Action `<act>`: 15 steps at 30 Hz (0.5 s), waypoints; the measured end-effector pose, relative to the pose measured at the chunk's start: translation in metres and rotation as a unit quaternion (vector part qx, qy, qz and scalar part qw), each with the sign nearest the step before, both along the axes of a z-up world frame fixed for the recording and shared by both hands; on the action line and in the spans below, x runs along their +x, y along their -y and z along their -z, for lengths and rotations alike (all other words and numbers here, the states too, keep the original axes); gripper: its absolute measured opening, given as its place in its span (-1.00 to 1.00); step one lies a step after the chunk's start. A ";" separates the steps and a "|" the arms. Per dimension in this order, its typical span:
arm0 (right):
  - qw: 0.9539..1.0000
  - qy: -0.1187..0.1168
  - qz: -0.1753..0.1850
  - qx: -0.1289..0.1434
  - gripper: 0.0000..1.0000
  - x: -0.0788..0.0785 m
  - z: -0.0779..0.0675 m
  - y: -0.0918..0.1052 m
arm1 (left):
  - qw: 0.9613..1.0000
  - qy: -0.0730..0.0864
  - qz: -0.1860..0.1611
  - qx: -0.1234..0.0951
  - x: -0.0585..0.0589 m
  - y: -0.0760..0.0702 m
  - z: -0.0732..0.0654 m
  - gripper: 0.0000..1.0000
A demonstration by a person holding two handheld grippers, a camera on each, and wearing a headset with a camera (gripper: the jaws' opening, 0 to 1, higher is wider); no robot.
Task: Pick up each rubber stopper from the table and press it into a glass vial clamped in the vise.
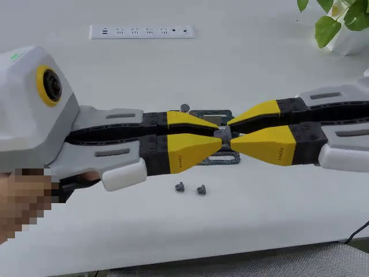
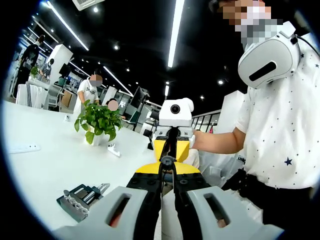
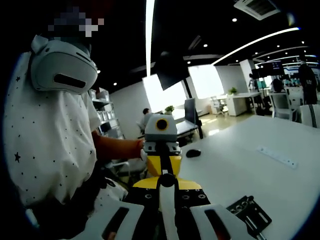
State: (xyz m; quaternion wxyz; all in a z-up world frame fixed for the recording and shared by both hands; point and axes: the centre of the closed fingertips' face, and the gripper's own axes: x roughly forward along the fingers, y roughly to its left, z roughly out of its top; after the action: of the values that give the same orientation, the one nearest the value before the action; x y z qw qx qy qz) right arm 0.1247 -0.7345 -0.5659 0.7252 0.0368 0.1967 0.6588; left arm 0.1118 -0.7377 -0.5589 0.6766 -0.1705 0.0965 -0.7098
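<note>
Left tongs (image 1: 221,133) and right tongs (image 1: 230,133) meet tip to tip over the bench (image 1: 259,219). Both are narrowed to a slit on one grey rubber stopper (image 1: 223,137) pinched at the tips. Can't tell which pair carries the load. Vise (image 1: 219,160) sits directly beneath and behind the tips; vial not readable. A loose stopper (image 1: 180,187) and a second stopper (image 1: 201,189) lie on the bench on the near side of the left tongs, close together, not touching.
</note>
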 end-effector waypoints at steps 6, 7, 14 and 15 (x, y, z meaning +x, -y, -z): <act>1.000 -0.007 0.004 -0.019 -0.89 0.010 0.006 -0.003 | 1.000 0.001 -0.017 0.010 0.004 -0.004 0.007 -0.73; 1.000 -0.007 0.004 -0.020 -0.89 0.012 0.006 -0.002 | 1.000 0.002 -0.018 0.012 0.005 -0.005 0.009 -0.69; 0.999 -0.007 0.014 -0.046 -0.89 0.031 0.009 -0.001 | 0.998 0.013 -0.053 0.031 0.017 -0.015 0.020 -0.60; 0.998 -0.008 0.019 -0.052 -0.89 0.036 0.011 0.000 | 0.997 0.015 -0.060 0.039 0.020 -0.016 0.025 -0.56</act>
State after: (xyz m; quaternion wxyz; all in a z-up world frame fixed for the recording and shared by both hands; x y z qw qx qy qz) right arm 0.1607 -0.7345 -0.5770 0.7367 0.0077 0.2356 0.6338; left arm 0.1316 -0.7212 -0.5835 0.7259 -0.1382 0.1035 -0.6658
